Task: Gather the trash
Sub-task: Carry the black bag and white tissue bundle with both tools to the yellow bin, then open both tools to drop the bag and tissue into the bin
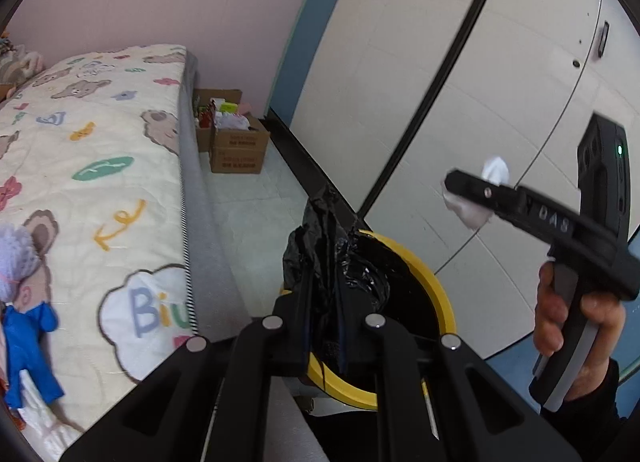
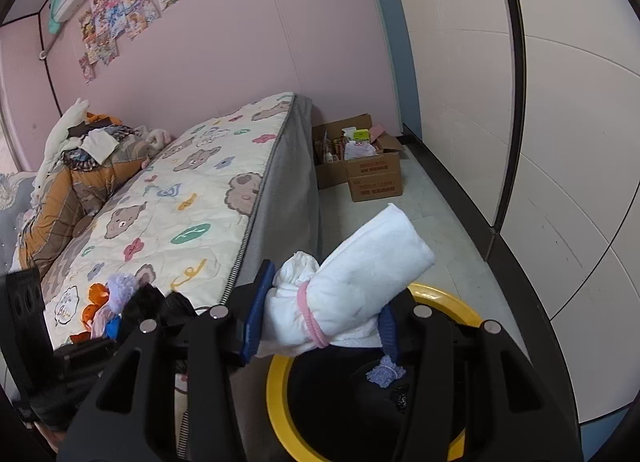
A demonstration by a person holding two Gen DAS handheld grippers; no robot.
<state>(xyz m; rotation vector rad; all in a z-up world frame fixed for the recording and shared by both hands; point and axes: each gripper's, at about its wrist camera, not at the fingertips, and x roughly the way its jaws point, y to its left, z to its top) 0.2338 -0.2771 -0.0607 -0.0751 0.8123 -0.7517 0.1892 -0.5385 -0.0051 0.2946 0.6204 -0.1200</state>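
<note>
one rolled white cloth bundle tied with a pink band (image 2: 344, 294) sits at the centre of the right wrist view, clamped between the blue pads of the right gripper (image 2: 318, 326), above the yellow-rimmed bin (image 2: 280, 390). the left gripper (image 1: 324, 322), lower centre, is closed on the black bin liner (image 1: 320, 246). the bear-print bed (image 1: 100, 150) lies left.

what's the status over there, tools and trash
Left tool shut on black bin liner. Right tool shut on white bundle, above yellow-rimmed bin. Nothing blocking the bin.
</note>
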